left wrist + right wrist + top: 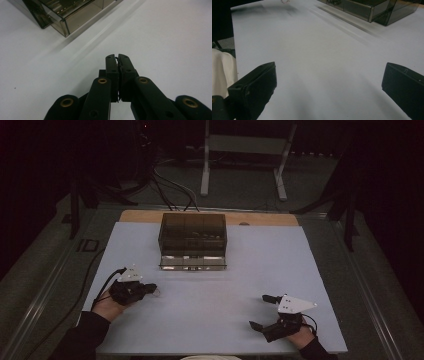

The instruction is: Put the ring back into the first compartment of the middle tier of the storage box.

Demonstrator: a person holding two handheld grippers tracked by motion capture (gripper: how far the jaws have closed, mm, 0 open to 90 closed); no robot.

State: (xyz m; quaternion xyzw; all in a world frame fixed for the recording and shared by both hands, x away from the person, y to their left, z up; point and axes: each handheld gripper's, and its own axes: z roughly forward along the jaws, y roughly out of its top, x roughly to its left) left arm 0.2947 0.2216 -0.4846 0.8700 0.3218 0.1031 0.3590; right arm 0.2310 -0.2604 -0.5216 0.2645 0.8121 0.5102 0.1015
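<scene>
Room: dark, with black curtains at the sides, cables on the floor behind the table and a pale metal stand [245, 150] at the back.
Table: white top [215, 305] with a strip of bare wood [140, 216] showing along its far edge.
Box: smoky, see-through plastic organiser box [193, 240] at the far middle of the table, divided into compartments, with a row of small front drawers; the contents are too dim to tell.
Box in the gripper views: one corner [62, 17] at the upper left of the left gripper view, and the front edge [372, 10] at the upper right of the right gripper view.
Left gripper: left gripper [150, 288] sits near the table's left edge in the person's left hand [107, 307], well short of the box, its tips pointing right.
Left jaws: in the left gripper view the left gripper [117, 57] is clenched, jaws pressed together; a thin dark thread-like bit shows in the seam, too small to tell what it is.
Right gripper: right gripper [260, 311] rests near the front right of the table, well apart from the box and from the other gripper.
Right jaws: released, spread wide; the right gripper view has the two black jaws at opposite edges with bare white table between them.
Sleeves: dark, on both forearms.
</scene>
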